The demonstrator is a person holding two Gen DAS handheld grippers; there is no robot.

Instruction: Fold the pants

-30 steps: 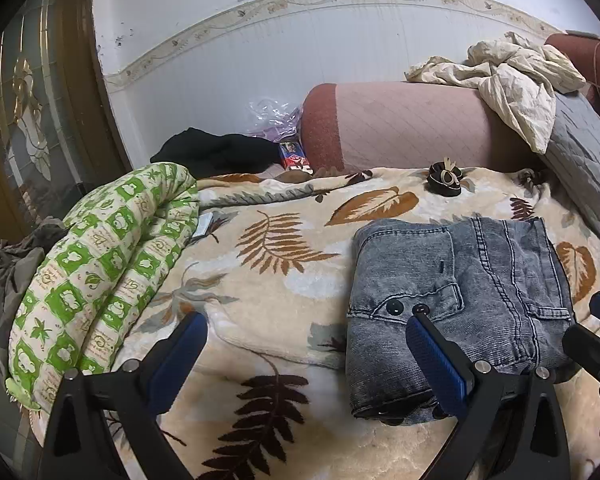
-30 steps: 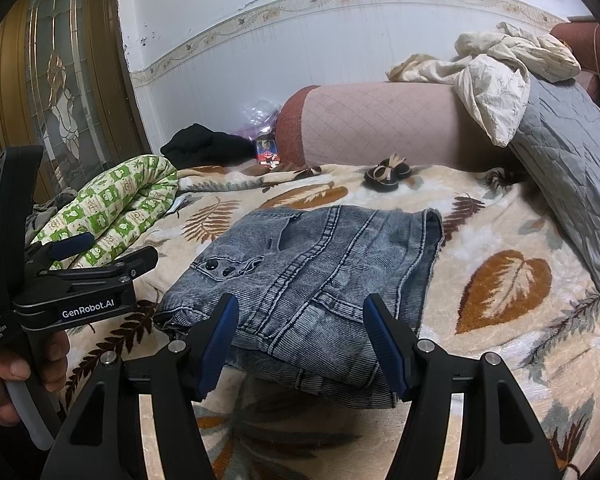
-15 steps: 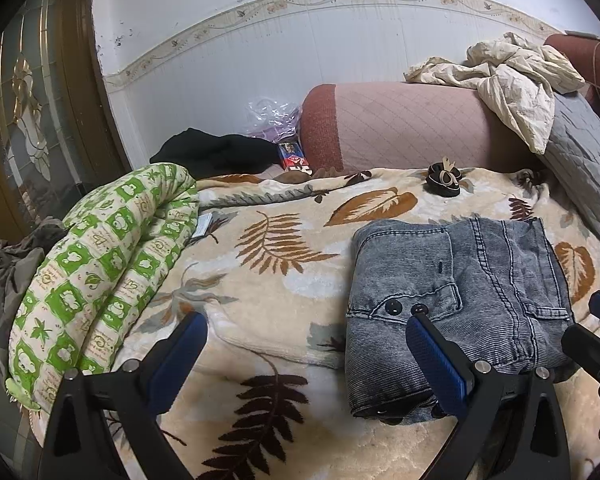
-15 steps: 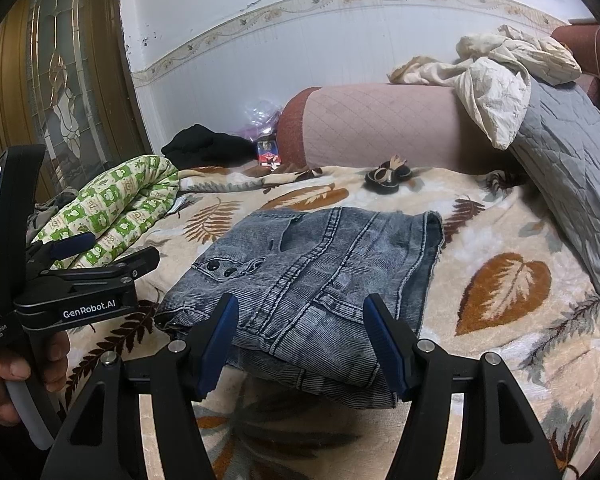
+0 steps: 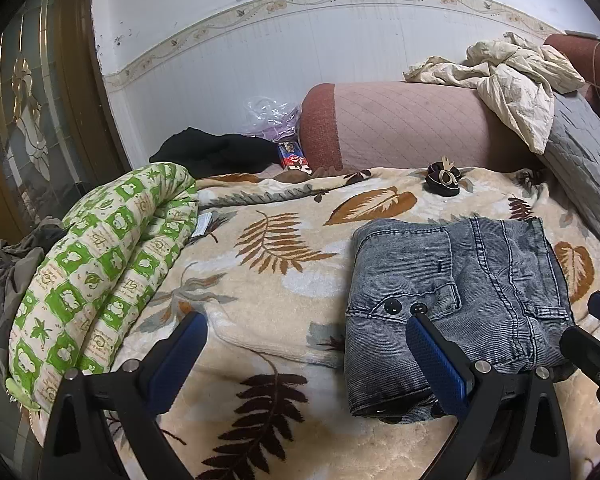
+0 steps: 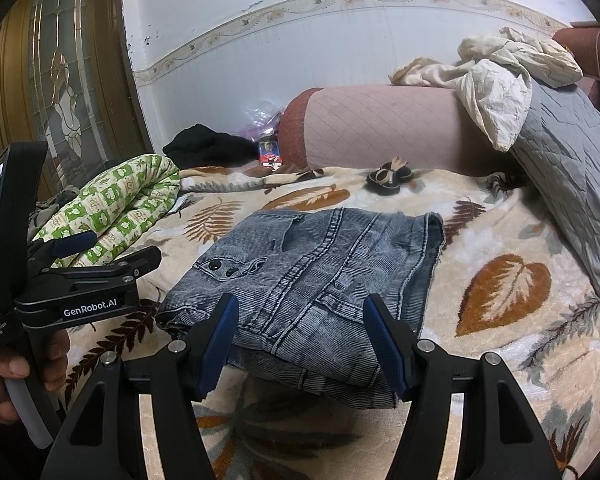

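Grey denim pants lie folded into a compact stack on the leaf-print blanket; they also show in the right wrist view. My left gripper is open and empty, above the blanket, its right finger over the stack's near left corner. My right gripper is open and empty, just in front of the stack's near edge. The left gripper body shows at the left of the right wrist view.
A rolled green-and-white quilt lies at the left. A pink bolster with a crumpled cream cloth backs the bed. A grey quilted pillow lies right. A small dark hair bow sits beyond the pants.
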